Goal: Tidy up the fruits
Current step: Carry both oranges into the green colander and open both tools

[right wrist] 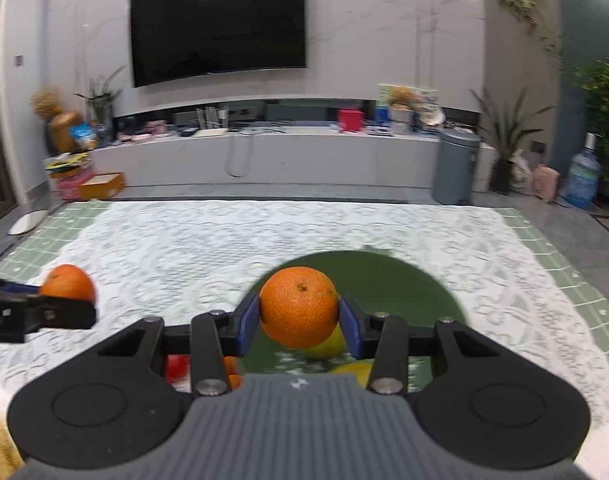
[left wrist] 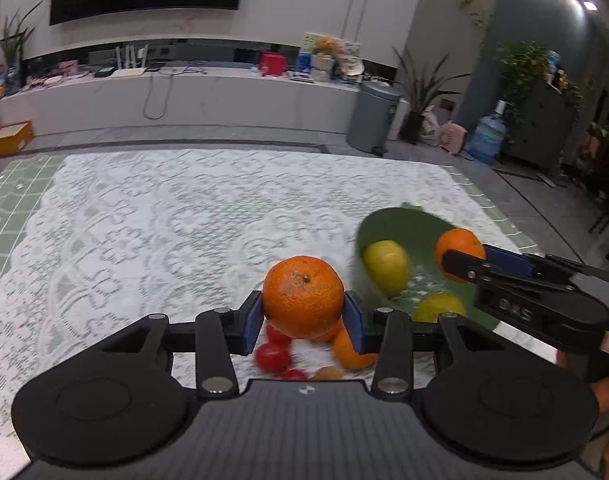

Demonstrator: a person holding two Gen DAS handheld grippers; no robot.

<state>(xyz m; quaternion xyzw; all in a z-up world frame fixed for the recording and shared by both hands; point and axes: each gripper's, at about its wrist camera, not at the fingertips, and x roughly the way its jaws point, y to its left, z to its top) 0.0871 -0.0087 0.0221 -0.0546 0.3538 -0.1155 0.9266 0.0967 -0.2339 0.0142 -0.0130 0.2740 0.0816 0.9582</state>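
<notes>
Lace tablecloth [left wrist: 164,220] below; each claw [left wrist: 303,322] [right wrist: 299,320] grips an orange [left wrist: 303,296] [right wrist: 299,306].

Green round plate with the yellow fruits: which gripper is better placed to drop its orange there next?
Right. The right gripper holds its orange directly above the green round plate; the left gripper is beside it.
</notes>
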